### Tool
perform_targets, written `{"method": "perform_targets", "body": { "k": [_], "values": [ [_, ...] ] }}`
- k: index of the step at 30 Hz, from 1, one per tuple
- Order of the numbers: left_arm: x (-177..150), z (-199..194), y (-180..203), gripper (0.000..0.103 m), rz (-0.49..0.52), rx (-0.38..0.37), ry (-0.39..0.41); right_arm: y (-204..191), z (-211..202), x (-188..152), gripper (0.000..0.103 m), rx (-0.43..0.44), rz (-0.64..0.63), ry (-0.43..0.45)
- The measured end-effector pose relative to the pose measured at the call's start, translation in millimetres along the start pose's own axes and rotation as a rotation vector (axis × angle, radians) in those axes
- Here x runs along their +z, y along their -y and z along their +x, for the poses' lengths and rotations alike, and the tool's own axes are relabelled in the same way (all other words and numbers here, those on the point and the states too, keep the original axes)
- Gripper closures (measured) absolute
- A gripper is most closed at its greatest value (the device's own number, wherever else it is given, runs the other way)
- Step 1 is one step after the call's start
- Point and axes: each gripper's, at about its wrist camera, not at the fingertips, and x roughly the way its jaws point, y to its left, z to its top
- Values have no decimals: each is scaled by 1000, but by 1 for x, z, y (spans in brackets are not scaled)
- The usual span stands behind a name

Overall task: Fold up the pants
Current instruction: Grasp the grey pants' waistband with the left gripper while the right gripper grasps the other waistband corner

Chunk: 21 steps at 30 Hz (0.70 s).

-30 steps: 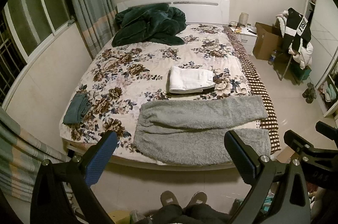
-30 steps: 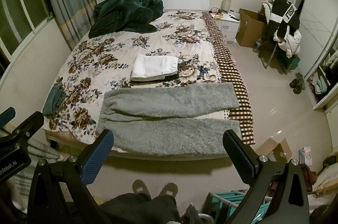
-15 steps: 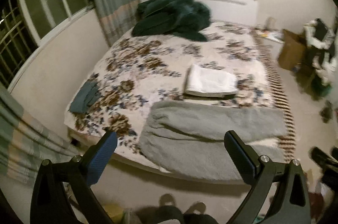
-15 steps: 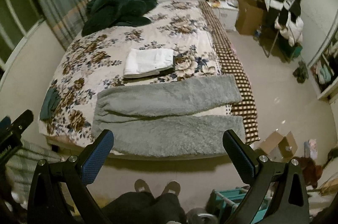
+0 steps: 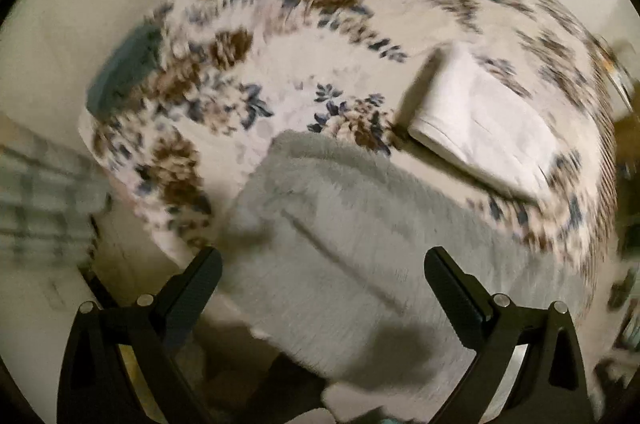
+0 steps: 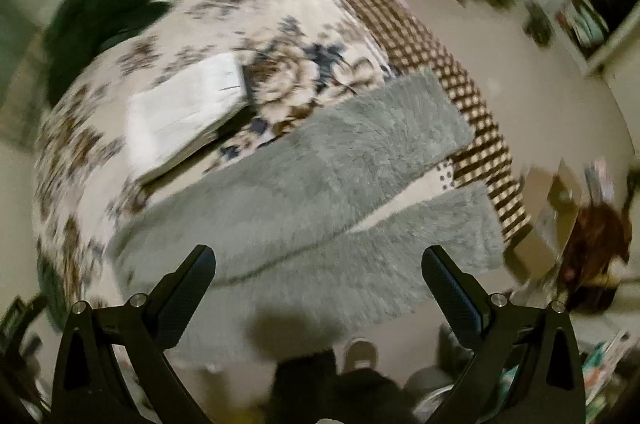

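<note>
Fuzzy grey pants (image 6: 320, 184) flat on floral bedspread (image 5: 280, 44); both grippers (image 5: 322, 288) (image 6: 318, 284) w/ fingers apart, empty.

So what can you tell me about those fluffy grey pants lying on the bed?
The grey pants look like thick, shaggy fleece. They lie spread flat across the near end of the floral bedspread, unfolded, the two legs side by side with a narrow wedge of bedding showing between them towards the cuffs. The cuffs reach the checked border at the bed's side. A folded white garment lies just beyond them, apparently apart. Neither pair of jaws touches them; both stand open above.
</note>
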Motion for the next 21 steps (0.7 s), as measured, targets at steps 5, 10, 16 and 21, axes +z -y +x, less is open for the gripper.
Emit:
{"method": "perform_targets", "body": {
  "k": [5, 10, 16, 21],
  "values": [
    [62, 121, 2, 1, -192, -5, -140, 8, 137, 82, 0, -55, 205, -86],
    [101, 220, -4, 5, -354, 10, -235, 25, 234, 130, 0, -139, 314, -107],
    [108, 270, -7, 69, -396, -22, -245, 39, 320, 165, 0, -208, 370, -171],
    [83, 240, -17, 98, -345, -123, -139, 44, 359, 174, 10, -204, 375, -238]
  ]
}}
